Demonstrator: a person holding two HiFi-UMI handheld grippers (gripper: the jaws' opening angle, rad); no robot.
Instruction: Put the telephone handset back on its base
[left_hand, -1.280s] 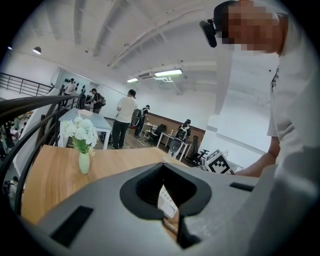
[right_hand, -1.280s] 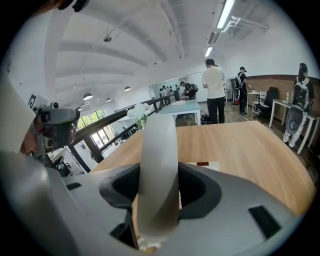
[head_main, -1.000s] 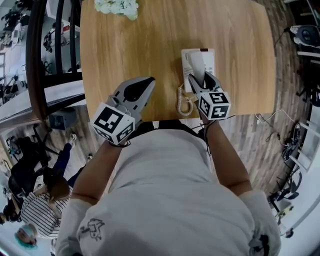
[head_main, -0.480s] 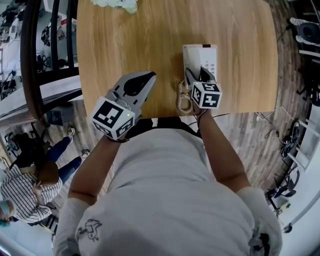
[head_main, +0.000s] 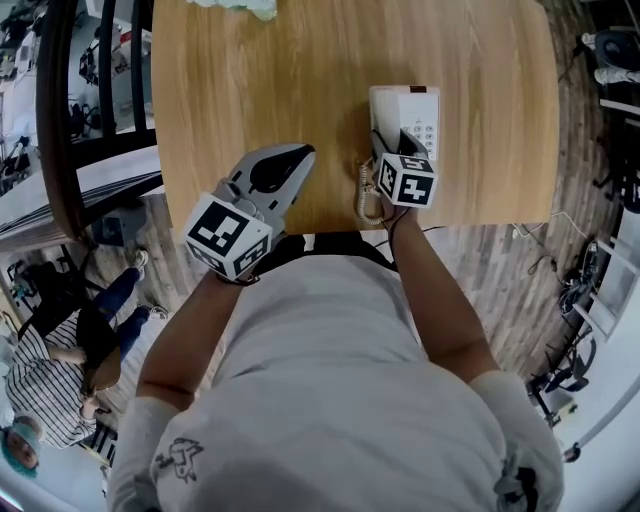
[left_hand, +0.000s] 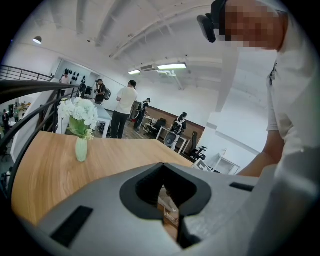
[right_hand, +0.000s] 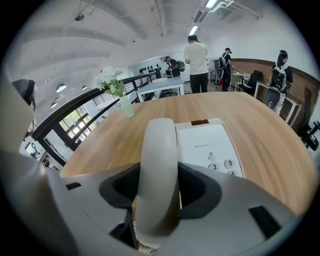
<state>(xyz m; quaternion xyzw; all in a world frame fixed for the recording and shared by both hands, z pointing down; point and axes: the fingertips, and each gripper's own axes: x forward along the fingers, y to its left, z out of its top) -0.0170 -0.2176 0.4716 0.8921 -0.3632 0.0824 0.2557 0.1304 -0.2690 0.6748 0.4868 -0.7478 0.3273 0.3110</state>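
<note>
- The right gripper (head_main: 398, 145), with grey matte moulded jaws and a cube of black-and-white square markers behind them, is clamped on the handset (right_hand: 159, 165). Its two jaws press the handset's sides in the right gripper view.
- The handset is smooth, off-white plastic with a rounded, arched back. It runs lengthwise up the centre of the right gripper view.
- The handset lies along the left side of the base (right_hand: 207, 145), but whether it sits fully in its cradle cannot be told.
- The base is a flat white plastic rectangle with small round number keys and a short dark red strip at its far edge.
- A cream coiled cord (head_main: 366, 195) hangs in tight loops at the desk's near edge, just left of the right gripper in the head view.
- The left gripper (head_main: 300, 152) has its jaws together with nothing in them. It is left of centre in the head view, well apart from the telephone.
- The desk (head_main: 250, 90) is light wood with fine straight grain and rounded corners.
- A slim pale green vase (right_hand: 125, 107) of white flowers stands at the desk's far end.
</note>
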